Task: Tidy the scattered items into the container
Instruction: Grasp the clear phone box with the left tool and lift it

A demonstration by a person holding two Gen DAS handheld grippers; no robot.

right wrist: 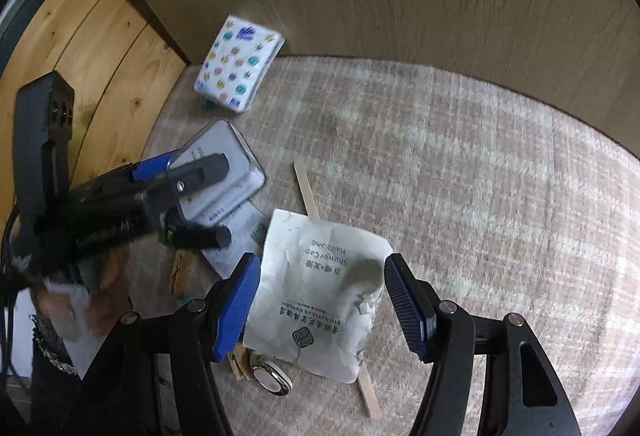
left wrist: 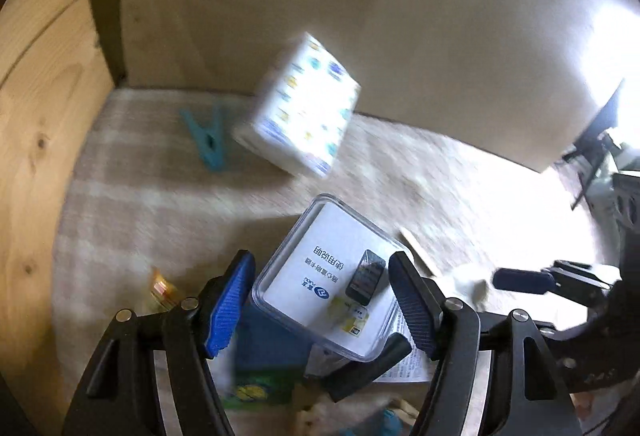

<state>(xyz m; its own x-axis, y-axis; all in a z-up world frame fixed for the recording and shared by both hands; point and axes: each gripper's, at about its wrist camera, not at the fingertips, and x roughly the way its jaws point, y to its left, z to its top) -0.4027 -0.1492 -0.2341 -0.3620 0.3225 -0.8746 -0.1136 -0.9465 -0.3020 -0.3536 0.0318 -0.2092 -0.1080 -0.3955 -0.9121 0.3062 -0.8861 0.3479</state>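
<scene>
A clear plastic case (left wrist: 332, 276) with a white card inside lies on the checked cloth (left wrist: 140, 203). My left gripper (left wrist: 320, 300) hangs open over it, one blue pad on each side. The same case (right wrist: 236, 171) and left gripper (right wrist: 180, 167) show at the left of the right wrist view. A crumpled white shower-cap packet (right wrist: 316, 288) lies flat on the cloth between the fingers of my open right gripper (right wrist: 322, 300). A patterned tissue pack (right wrist: 238, 65) leans against the back board; it is blurred (left wrist: 300, 107) in the left wrist view.
A teal clothespin (left wrist: 208, 139) lies near the wooden side wall (left wrist: 36, 115). A wooden stick (right wrist: 306, 191), a wooden clothespin (right wrist: 240, 360) and an oval metal piece (right wrist: 272, 380) surround the packet. A blue-green packet (left wrist: 264, 356) and a leaflet (left wrist: 404, 360) lie under the case.
</scene>
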